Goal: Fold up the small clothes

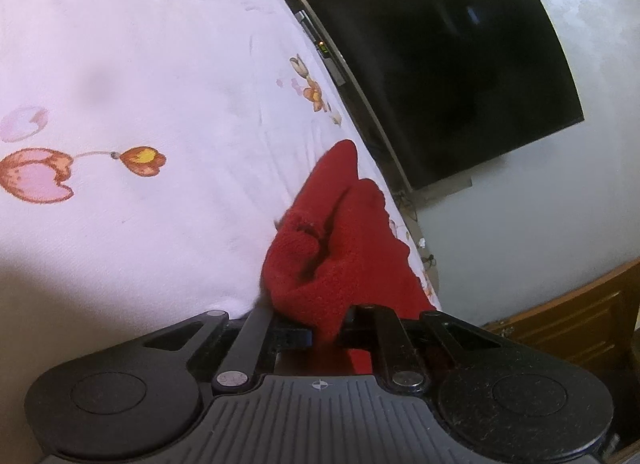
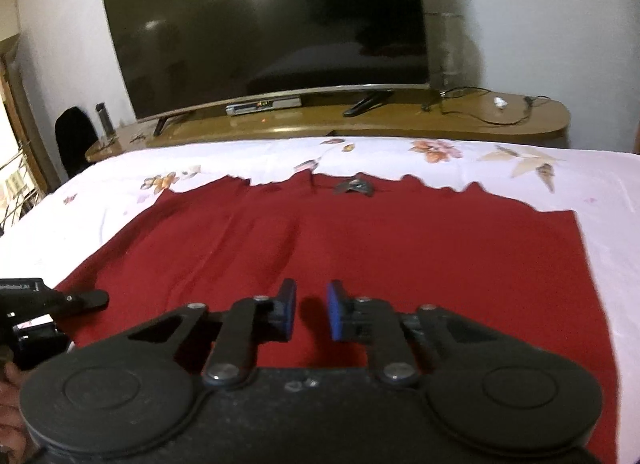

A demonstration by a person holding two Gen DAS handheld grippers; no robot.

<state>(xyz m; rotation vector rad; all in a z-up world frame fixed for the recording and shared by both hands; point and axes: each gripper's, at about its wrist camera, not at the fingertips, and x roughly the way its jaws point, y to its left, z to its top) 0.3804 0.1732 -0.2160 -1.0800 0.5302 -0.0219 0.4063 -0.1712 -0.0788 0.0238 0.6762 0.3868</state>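
A dark red garment (image 2: 360,240) lies spread flat on a white bed sheet with flower prints (image 2: 600,192). A small dark object (image 2: 354,187) rests near its far edge. My right gripper (image 2: 311,310) hovers over the garment's near part, its blue-padded jaws a little apart and empty. My left gripper (image 1: 328,324) is shut on a bunched corner of the red garment (image 1: 336,240), lifted off the sheet (image 1: 140,84). The left gripper also shows in the right wrist view (image 2: 80,298) at the garment's near left corner.
A large dark television (image 2: 264,32) stands on a long wooden stand (image 2: 400,124) past the bed's far edge, with a set-top box (image 2: 262,106) and cables (image 2: 488,108). A wooden cabinet (image 1: 580,320) shows at the right in the left wrist view.
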